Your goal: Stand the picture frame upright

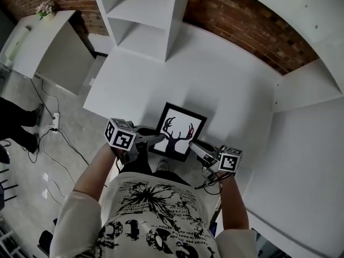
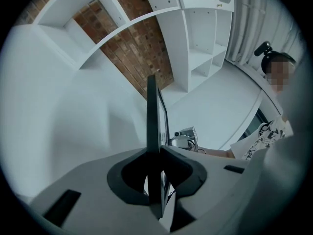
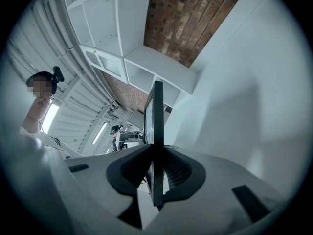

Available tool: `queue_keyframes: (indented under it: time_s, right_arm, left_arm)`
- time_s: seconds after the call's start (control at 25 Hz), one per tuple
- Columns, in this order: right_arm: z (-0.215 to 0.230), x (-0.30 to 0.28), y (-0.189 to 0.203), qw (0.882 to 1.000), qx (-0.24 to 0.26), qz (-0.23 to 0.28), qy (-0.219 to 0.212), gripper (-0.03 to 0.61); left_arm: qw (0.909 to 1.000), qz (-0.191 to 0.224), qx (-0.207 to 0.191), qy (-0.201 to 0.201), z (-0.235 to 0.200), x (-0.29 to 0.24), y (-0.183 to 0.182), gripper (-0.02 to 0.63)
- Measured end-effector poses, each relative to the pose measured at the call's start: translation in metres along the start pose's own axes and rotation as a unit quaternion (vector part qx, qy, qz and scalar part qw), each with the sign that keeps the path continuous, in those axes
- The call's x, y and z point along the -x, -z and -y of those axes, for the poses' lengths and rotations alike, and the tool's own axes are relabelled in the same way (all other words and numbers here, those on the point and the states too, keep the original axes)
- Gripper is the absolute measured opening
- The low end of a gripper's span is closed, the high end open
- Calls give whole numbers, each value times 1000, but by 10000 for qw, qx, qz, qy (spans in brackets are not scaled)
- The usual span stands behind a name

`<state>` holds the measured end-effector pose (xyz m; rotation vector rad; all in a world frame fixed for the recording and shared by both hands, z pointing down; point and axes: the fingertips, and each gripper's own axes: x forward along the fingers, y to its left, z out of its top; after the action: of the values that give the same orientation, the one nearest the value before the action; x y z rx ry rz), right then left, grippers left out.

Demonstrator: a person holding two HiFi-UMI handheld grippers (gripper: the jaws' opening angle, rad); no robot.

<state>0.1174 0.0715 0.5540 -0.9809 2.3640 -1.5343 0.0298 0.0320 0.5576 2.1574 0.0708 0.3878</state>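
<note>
The picture frame [image 1: 179, 131] is black-edged with a dark antler print on white. In the head view it is near the white table's front edge, between both grippers. My left gripper [image 1: 159, 139] is shut on its left edge and my right gripper [image 1: 192, 145] is shut on its lower right edge. In the left gripper view the frame [image 2: 152, 116] runs edge-on, up from between the closed jaws. The right gripper view shows the frame [image 3: 156, 131] the same way, clamped between that gripper's pads. Whether the frame's lower edge rests on the table is hidden.
The white table [image 1: 215, 85] stretches ahead to a brick wall [image 1: 252, 26]. A white shelf unit [image 1: 142, 18] stands at the table's far left. A white panel [image 1: 306, 128] closes the right side. On the floor at left are cables and a power strip [image 1: 52, 123].
</note>
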Motion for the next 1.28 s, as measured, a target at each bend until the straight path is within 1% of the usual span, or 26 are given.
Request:
queue_keyframes:
  time_s: [0.16, 0.32, 0.4, 0.48, 0.6, 0.68, 0.8, 0.92, 1.04, 1.16, 1.28]
  right_arm:
    - [-18, -32, -26, 9998, 137, 156, 10, 78]
    - [-32, -96, -81, 9994, 274, 174, 156, 78]
    - [-38, -124, -101, 9990, 372, 221, 127, 77]
    - [-44, -138, -106, 9982, 486, 327, 96, 77]
    - [-41, -163, -122, 9970, 617, 436, 155, 77]
    - [-43, -177, -130, 9960, 717, 484, 232, 77]
    - [-52, -187, -132, 9938, 904, 535, 375, 77]
    - [-52, -201, -148, 9914, 1093, 495, 526, 78]
    - [-41, -211, -169, 9883, 1289, 449, 674, 80]
    - [-26, -215, -188, 9852, 1414, 438, 864, 80]
    - [-20, -220, -197, 9831, 1504, 385, 971, 80]
  left_arm:
    - [9996, -67, -241, 136, -9, 28, -33, 77]
    - [9989, -87, -306, 334, -41, 76, -97, 77]
    - [9980, -133, -421, 448, -55, 97, -121, 77]
    - [9967, -185, -591, 533, -60, 109, -131, 77]
    - [9955, -197, -755, 539, -77, 125, -152, 77]
    - [9944, -182, -882, 546, -85, 135, -163, 77]
    - [9917, -159, -1145, 560, -84, 148, -169, 78]
    - [9887, -110, -1387, 556, -92, 155, -186, 80]
    - [9870, -115, -1528, 484, -108, 155, -206, 80]
    - [9856, -36, -1649, 371, -124, 148, -224, 84]
    - [9833, 15, -1810, 173, -137, 142, -231, 101]
